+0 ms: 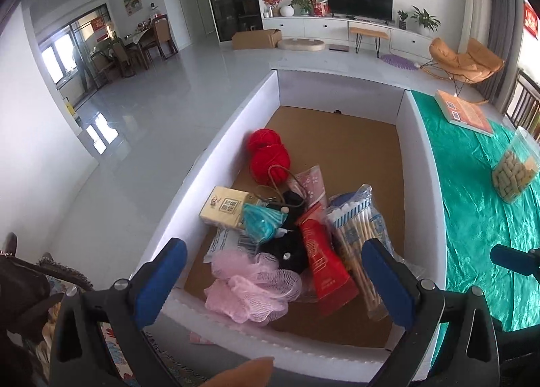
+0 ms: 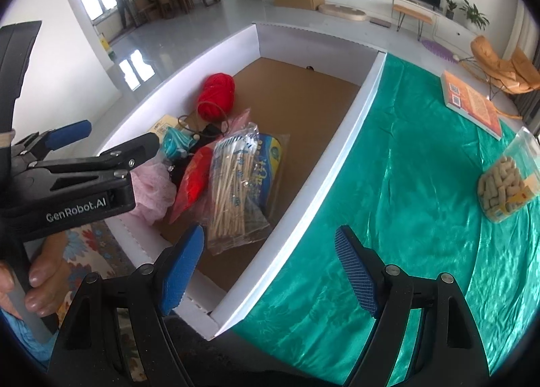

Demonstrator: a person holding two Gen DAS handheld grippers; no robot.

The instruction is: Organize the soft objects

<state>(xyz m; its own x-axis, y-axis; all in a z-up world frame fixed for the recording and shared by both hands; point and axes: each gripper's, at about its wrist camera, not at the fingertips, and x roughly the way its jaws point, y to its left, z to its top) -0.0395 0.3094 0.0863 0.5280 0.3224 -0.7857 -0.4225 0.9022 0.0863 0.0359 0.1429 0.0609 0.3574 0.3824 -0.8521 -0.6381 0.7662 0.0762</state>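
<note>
A: Entry, both wrist views. Left gripper (image 1: 273, 265) status?

B: Jaws spread wide, nothing between the blue pads (image 1: 162, 280). It hangs over the near end of the white box (image 1: 236, 117), above the pile. In the right wrist view it (image 2: 111, 142) reaches in from the left over the box's left wall.

A: Right gripper (image 2: 270, 269)?

B: Also wide open, empty. Its left finger sits over the box's near right corner, its right finger over the green tablecloth (image 2: 405, 167).

A: Box contents?

B: All crowded toward the near end, on the brown cardboard floor. Pink mesh pouf (image 1: 249, 282) nearest, by the near wall. Red packet (image 1: 320, 258) just right of it, lying over a black soft item (image 1: 290, 245). Bag of cotton swabs (image 1: 357, 238) along the right side of the pile. Teal cloth piece (image 1: 263, 221) resting against a tissue pack (image 1: 226, 206) toward the left wall. Red yarn ball (image 1: 270, 154) farthest in, by the left wall. Pink patterned pouch (image 1: 312, 181) between yarn and red packet.

A: Outside the box?

B: On the cloth, toward the far right edge: an orange book (image 2: 472, 103) and a clear container of pale pellets (image 2: 506, 184), well apart from the box.
</note>
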